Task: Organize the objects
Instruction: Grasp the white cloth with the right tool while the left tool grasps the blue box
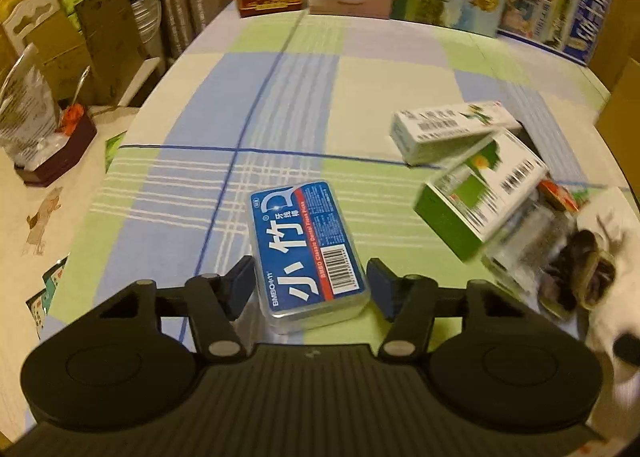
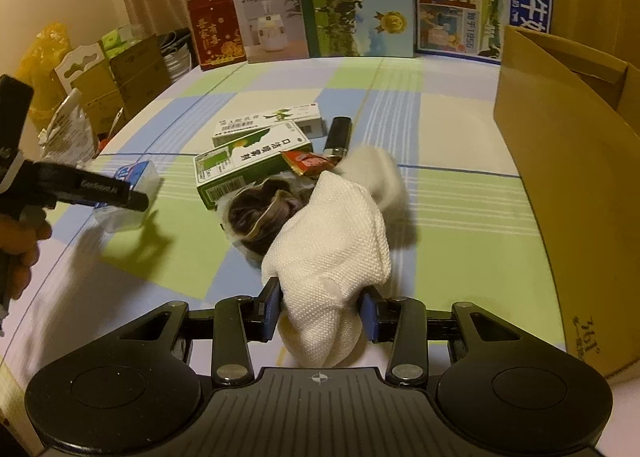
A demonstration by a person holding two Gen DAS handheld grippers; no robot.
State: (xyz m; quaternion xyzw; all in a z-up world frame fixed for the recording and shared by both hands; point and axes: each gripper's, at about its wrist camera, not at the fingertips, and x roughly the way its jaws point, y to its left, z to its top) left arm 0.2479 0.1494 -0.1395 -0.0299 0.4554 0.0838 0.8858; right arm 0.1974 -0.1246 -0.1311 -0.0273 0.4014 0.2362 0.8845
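A blue-labelled dental floss box (image 1: 308, 249) lies on the checked tablecloth (image 1: 280, 105). My left gripper (image 1: 312, 285) has its blue pads against the box's two long sides. In the right wrist view that gripper (image 2: 120, 193) comes in from the left over the same floss box (image 2: 138, 177). My right gripper (image 2: 320, 311) is shut on a white textured cloth bundle (image 2: 336, 241). Just past the cloth lie a clear bag of dark stuff (image 2: 260, 213), a green-and-white carton (image 2: 248, 165), a white carton (image 2: 272, 123), a red sachet (image 2: 306, 163) and a black stick (image 2: 338, 133).
An open cardboard box (image 2: 560, 177) stands at the right side of the table. Milk cartons, a white appliance box (image 2: 268, 17) and a red box (image 2: 216, 33) line the far edge. Boxes and bags crowd the floor at left. A person's hand (image 2: 20, 249) holds the left gripper.
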